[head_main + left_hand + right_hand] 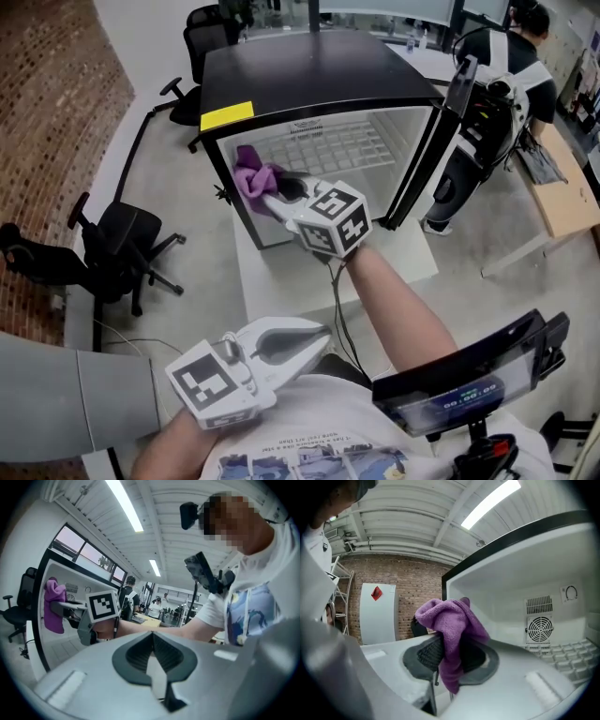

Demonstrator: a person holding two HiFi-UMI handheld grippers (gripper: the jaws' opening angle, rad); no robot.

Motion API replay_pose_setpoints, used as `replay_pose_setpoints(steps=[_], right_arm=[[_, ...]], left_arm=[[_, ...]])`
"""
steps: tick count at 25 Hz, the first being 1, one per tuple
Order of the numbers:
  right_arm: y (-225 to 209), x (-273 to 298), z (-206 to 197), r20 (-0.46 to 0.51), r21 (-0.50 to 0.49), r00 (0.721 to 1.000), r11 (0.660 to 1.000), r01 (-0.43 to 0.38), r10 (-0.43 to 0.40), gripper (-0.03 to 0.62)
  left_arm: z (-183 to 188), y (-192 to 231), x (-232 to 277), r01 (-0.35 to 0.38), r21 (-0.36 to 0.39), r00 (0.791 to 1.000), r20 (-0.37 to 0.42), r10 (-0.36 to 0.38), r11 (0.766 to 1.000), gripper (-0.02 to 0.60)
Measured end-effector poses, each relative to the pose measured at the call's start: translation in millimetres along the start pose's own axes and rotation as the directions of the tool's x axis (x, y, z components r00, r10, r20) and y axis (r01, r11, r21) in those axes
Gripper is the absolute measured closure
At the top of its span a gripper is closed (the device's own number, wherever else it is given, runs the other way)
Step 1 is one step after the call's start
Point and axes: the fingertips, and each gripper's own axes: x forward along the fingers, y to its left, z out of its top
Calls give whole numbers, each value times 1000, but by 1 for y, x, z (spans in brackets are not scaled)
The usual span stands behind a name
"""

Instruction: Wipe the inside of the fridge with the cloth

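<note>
The purple cloth (253, 176) is bunched up and pinched between the fingers of the right gripper (274, 194), its loose folds spilling over the top and hanging down below them. In the head view it sits just left of centre in the upper half of the frame, at the left side of the open front of the fridge (309, 70), close to the left inner wall. The fridge has a black top with a yellow label (227, 115) at its near left corner, a white interior with a wire shelf (328, 150), and its door (441, 141) swung open to the right. In the right gripper view a round fan grille (540, 629) shows on the back wall at the right of the frame. The left gripper (317, 341) is low in the head view, near the person's body, its fingers pressed together with nothing between them. A black office chair (122, 248) stands on the floor at the left, and another person (487, 103) stands at the upper right.
</note>
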Motion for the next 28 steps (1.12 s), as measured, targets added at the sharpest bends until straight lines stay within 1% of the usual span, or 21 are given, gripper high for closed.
replay_pose_setpoints(steps=[4,6,8,10,13,16,18,21,23,25,28], right_arm=[[-20,-27,-1,17,22,997,997,72,-72,514],[-40,-44,0,22,28,990,990,138,-138,514],[-68,-62,3,20,25,975,975,221,-222,514],[-100,-79,6,11,15,950,950,311,-311,514],[-146,-102,12,-2,-6,900,900,436,-436,514],[-185,-115,18,-13,-41,844,844,535,-536,514],[-207,-119,20,-19,-61,808,807,587,-589,514],[-232,-118,19,-37,-73,766,766,638,-641,514],[-244,-112,15,-58,-82,749,751,655,-660,514],[-253,-104,6,-93,-92,742,748,657,-664,514],[-260,-91,-6,-145,-92,748,762,641,-647,514]], left_arm=[[5,-4,6,30,-29,999,14,-29,999,577],[6,-2,9,41,-33,999,17,-41,999,577],[7,1,14,53,-32,998,19,-52,998,577],[10,4,22,65,-28,998,21,-64,998,577],[16,10,34,79,-25,997,22,-79,997,577],[22,19,44,82,-24,996,26,-81,996,577],[24,25,50,74,-23,997,29,-73,997,577],[30,35,56,58,-21,998,37,-57,998,577],[34,42,58,47,-20,998,40,-46,999,577],[37,48,59,35,-23,998,44,-34,999,577],[39,57,60,13,-30,999,52,-11,999,577]])
